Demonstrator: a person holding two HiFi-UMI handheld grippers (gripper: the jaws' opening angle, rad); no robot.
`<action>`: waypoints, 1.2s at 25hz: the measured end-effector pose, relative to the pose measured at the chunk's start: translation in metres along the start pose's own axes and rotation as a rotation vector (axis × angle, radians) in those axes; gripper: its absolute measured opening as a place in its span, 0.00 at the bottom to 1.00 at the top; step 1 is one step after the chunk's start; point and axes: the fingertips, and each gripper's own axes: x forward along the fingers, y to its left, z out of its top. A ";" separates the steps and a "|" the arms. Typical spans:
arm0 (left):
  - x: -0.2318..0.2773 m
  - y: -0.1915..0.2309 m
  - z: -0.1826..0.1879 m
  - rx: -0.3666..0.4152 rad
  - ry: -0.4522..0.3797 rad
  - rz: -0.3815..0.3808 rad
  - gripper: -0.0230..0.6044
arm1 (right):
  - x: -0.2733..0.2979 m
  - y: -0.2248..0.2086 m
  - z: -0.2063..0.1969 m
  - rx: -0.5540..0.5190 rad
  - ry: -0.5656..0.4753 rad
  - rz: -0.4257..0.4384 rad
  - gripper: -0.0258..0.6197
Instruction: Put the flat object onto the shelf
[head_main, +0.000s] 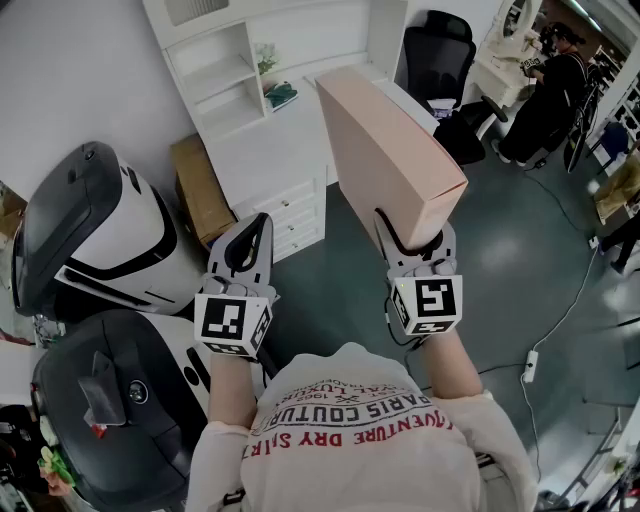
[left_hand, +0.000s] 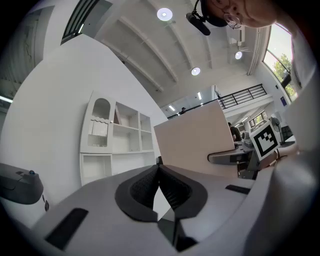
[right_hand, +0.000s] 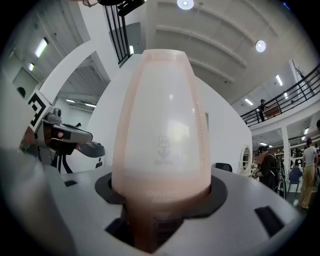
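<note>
A flat pale pink box (head_main: 385, 150) stands on edge in the air, held by its near end in my right gripper (head_main: 418, 250), whose jaws are shut on it. In the right gripper view the pink box (right_hand: 162, 130) fills the middle and rises straight out from between the jaws. My left gripper (head_main: 247, 245) hangs beside it to the left, shut with nothing in it; its pads (left_hand: 167, 187) meet. The white shelf unit (head_main: 225, 75) stands ahead at the far left, and the same shelf unit (left_hand: 117, 140) shows its open compartments in the left gripper view.
White drawers (head_main: 290, 215) and a brown carton (head_main: 203, 190) stand below the shelf. Two bulky white and grey machines (head_main: 90, 235) sit on the left. A black office chair (head_main: 440, 60) and a person (head_main: 545, 90) are at the far right. A cable (head_main: 560, 310) runs across the floor.
</note>
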 end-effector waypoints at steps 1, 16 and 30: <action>0.001 0.000 0.000 0.000 -0.001 -0.003 0.06 | 0.001 0.000 0.000 -0.002 0.001 -0.002 0.49; 0.020 -0.006 -0.004 -0.013 -0.015 -0.062 0.06 | 0.009 -0.007 -0.013 0.027 0.044 -0.008 0.50; 0.111 -0.016 -0.032 -0.016 0.035 0.056 0.06 | 0.084 -0.086 -0.064 0.070 0.055 0.093 0.50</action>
